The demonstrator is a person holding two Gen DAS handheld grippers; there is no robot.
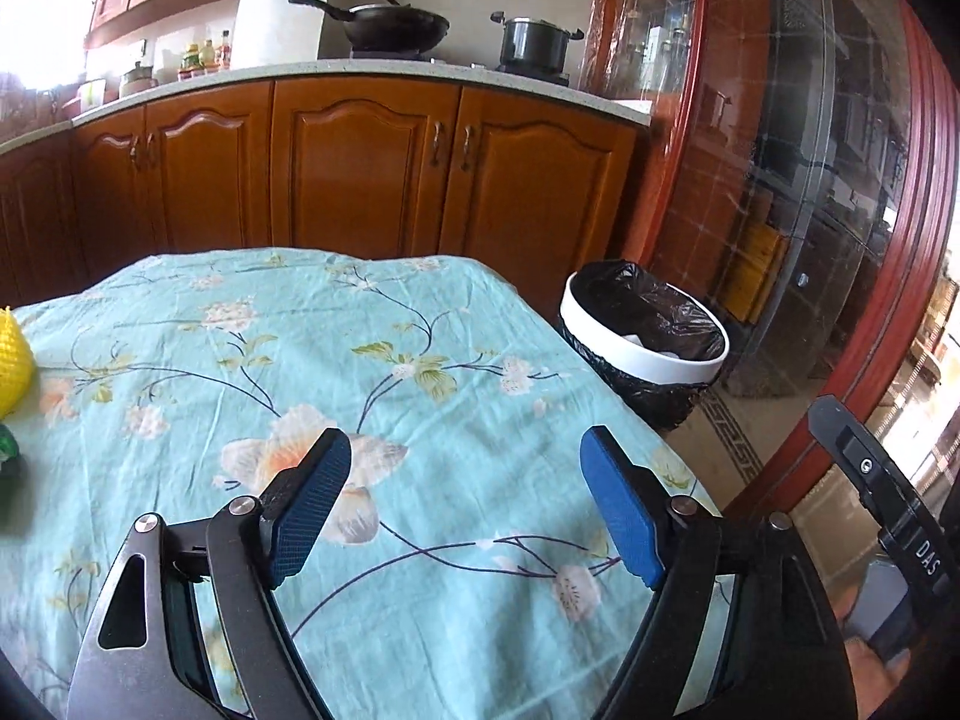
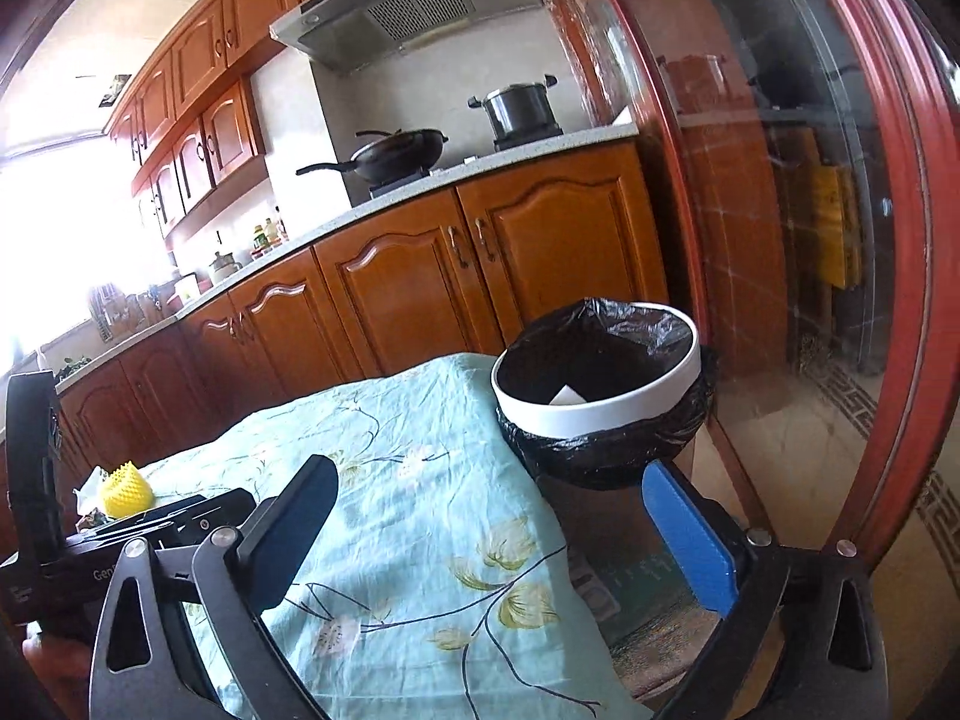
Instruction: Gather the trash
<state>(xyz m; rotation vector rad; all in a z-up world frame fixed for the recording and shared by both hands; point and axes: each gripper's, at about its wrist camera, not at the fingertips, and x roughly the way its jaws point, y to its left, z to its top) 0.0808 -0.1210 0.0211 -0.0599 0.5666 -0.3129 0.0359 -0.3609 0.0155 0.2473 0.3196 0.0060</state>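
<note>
A white trash bin (image 1: 645,354) with a black liner stands on the floor by the table's right side; it also shows in the right wrist view (image 2: 594,408), with a white scrap inside. A yellow foam net (image 1: 13,360) lies at the table's left edge, and shows in the right wrist view (image 2: 125,489) beside crumpled white paper (image 2: 90,489) and a dark green scrap (image 1: 7,450). My left gripper (image 1: 465,504) is open and empty above the floral tablecloth (image 1: 360,360). My right gripper (image 2: 501,531) is open and empty over the table's right edge, near the bin.
Wooden kitchen cabinets (image 1: 360,162) run behind the table, with a wok (image 1: 396,24) and a pot (image 1: 534,42) on the counter. A red-framed glass door (image 1: 798,180) stands to the right. The left gripper's body (image 2: 120,528) shows at the right wrist view's left.
</note>
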